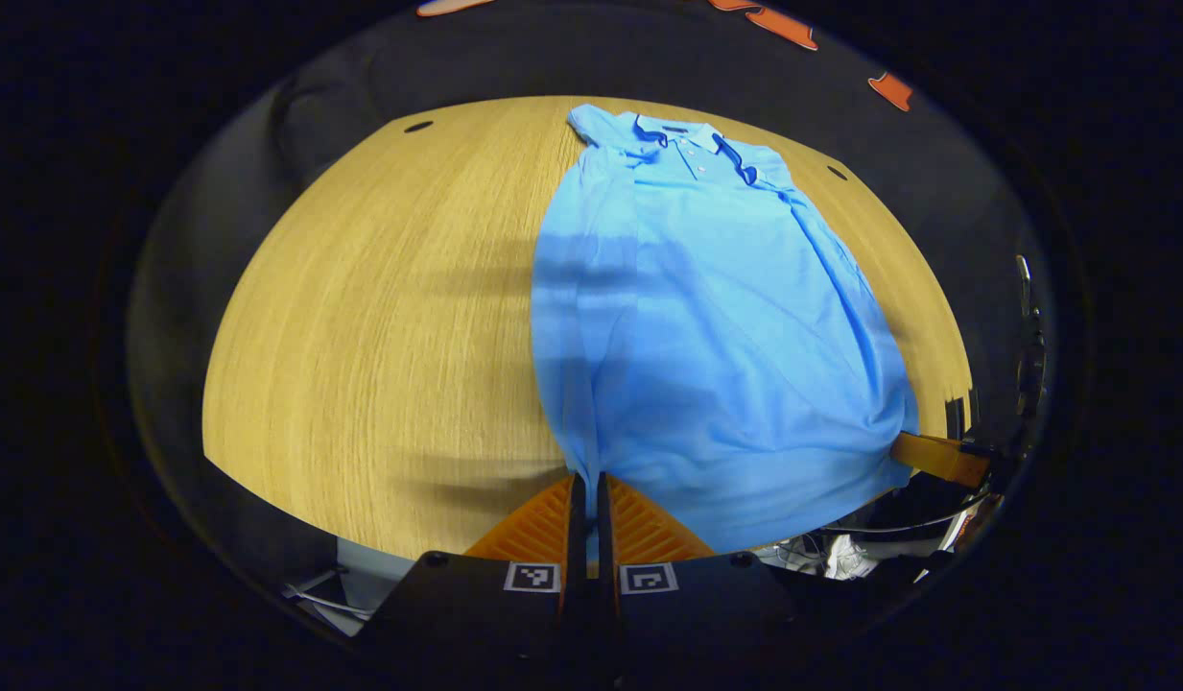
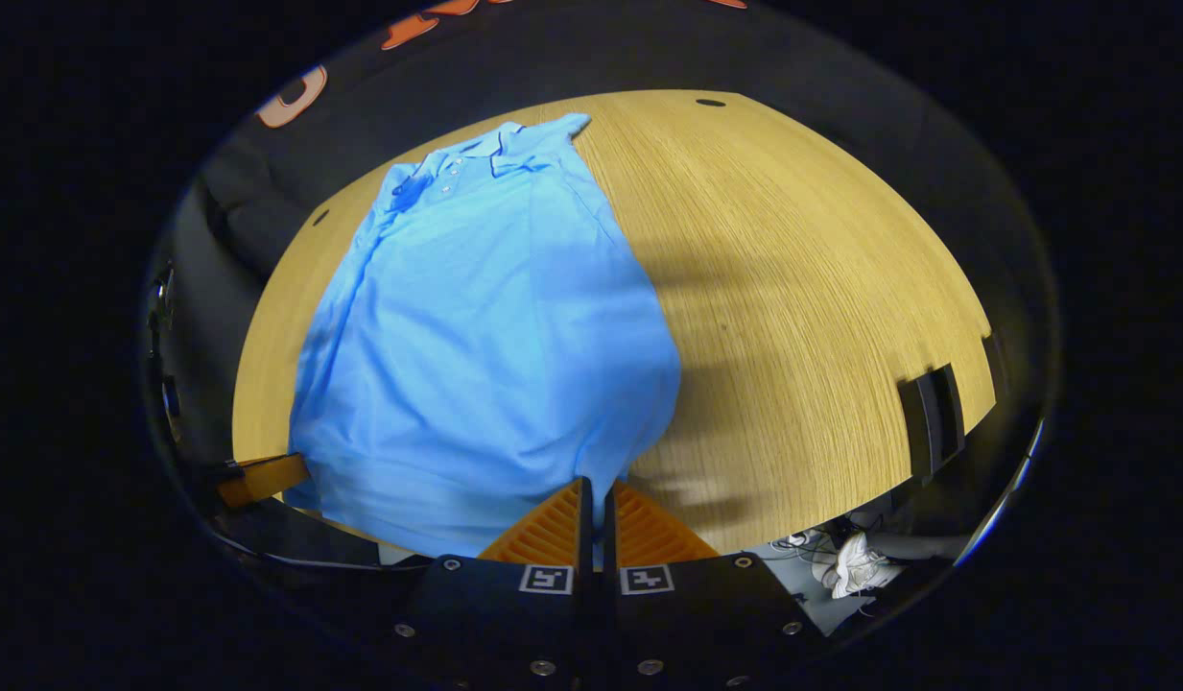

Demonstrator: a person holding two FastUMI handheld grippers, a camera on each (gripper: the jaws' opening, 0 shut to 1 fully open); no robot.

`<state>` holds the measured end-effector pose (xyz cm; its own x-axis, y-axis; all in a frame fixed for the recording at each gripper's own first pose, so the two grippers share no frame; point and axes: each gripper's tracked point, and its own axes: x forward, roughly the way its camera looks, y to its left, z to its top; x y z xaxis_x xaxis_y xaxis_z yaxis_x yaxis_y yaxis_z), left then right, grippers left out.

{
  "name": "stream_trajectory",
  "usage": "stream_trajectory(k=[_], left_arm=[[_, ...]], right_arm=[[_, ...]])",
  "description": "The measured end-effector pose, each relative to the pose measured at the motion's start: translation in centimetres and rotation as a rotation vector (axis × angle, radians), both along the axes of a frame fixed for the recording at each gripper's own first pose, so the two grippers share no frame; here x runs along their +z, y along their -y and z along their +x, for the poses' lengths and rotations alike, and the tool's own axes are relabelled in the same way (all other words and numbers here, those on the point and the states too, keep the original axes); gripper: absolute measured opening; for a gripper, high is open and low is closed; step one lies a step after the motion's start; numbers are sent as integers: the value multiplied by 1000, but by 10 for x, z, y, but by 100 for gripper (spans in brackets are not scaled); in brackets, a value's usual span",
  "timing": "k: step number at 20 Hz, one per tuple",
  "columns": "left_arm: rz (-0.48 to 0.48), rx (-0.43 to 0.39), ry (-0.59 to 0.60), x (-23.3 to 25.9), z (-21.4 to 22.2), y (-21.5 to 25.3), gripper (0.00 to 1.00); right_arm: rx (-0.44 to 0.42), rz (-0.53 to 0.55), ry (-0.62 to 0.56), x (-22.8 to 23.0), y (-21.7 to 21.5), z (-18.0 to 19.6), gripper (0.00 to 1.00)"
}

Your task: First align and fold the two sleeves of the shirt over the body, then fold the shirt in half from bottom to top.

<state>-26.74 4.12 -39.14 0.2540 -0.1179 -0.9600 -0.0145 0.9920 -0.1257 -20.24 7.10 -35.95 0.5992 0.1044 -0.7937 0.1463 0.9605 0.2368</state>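
Presently listed: light blue polo shirt point(image 1: 706, 326) with dark collar trim, lying lengthwise on the pale wood-grain table point(image 1: 380, 317), sleeves folded in, collar at the far end. Left gripper point(image 1: 586, 494) clamped on one bottom hem corner; right gripper point(image 2: 596, 499) clamped on the other.

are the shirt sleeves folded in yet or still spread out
Folded in: the shirt lies as a narrow strip on the table, no sleeves sticking out sideways.

hem of shirt point(image 1: 706, 317) | hidden between tongs point(image 1: 587, 485) | sleeves tucked, unseen
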Motion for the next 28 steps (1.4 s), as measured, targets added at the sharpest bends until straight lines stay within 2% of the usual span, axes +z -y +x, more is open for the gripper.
stream_trajectory(k=[5, 11, 15, 20, 25, 28], left_arm=[[2, -9, 116, 37, 26, 8, 9], [-23, -14, 245, 77, 93, 14, 9], [-20, -51, 333, 100, 149, 15, 9], [-50, -85, 383, 108, 211, 20, 9], [-73, -93, 420, 111, 274, 13, 9], [-95, -84, 430, 99, 314, 9, 9]], right_arm=[[21, 66, 95, 41, 1, 14, 4], [10, 114, 195, 94, 12, 50, 4], [8, 83, 255, 130, 24, 88, 4], [5, 47, 290, 161, 27, 138, 4], [5, 23, 294, 177, 27, 189, 4], [32, -13, 277, 171, 27, 229, 4]])
